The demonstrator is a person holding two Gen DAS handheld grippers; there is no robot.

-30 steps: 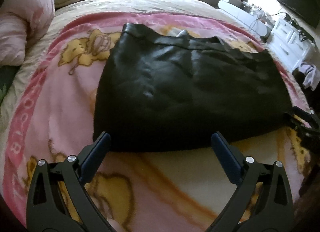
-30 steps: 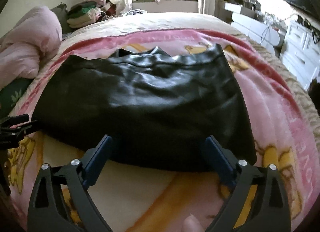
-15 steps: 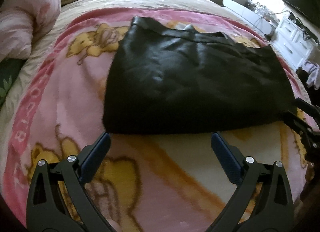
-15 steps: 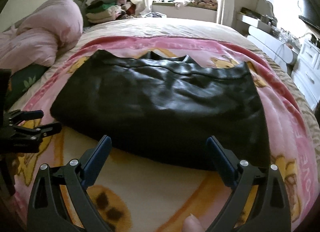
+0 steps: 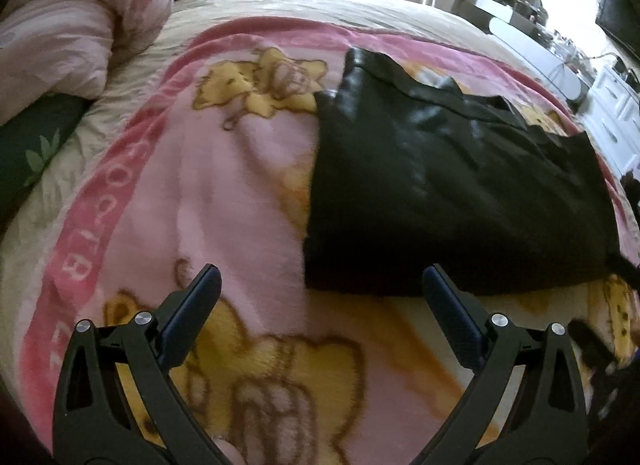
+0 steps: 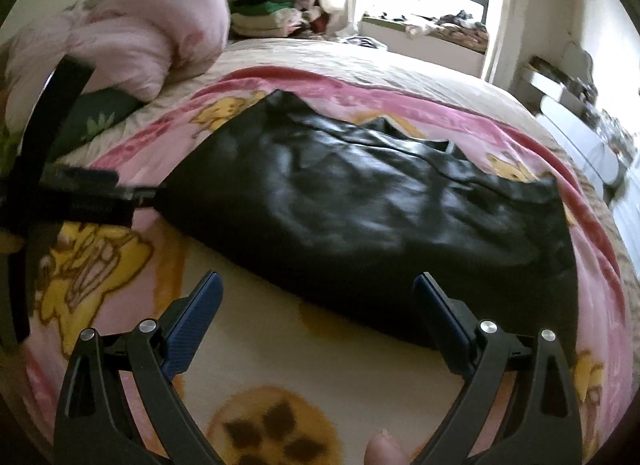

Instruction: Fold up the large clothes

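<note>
Glossy black folded garment (image 5: 452, 189) flat on fuzzy pink blanket (image 5: 208, 193); both tongs spread, w/ nothing held.

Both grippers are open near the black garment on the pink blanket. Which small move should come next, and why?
Probably bring the left gripper forward and to its right, to the near left corner of the black garment, and close there. Its jaws are open and hold nothing, and they now stand over the pink blanket beside that corner. The right gripper is also open, at the garment's near edge.
</note>
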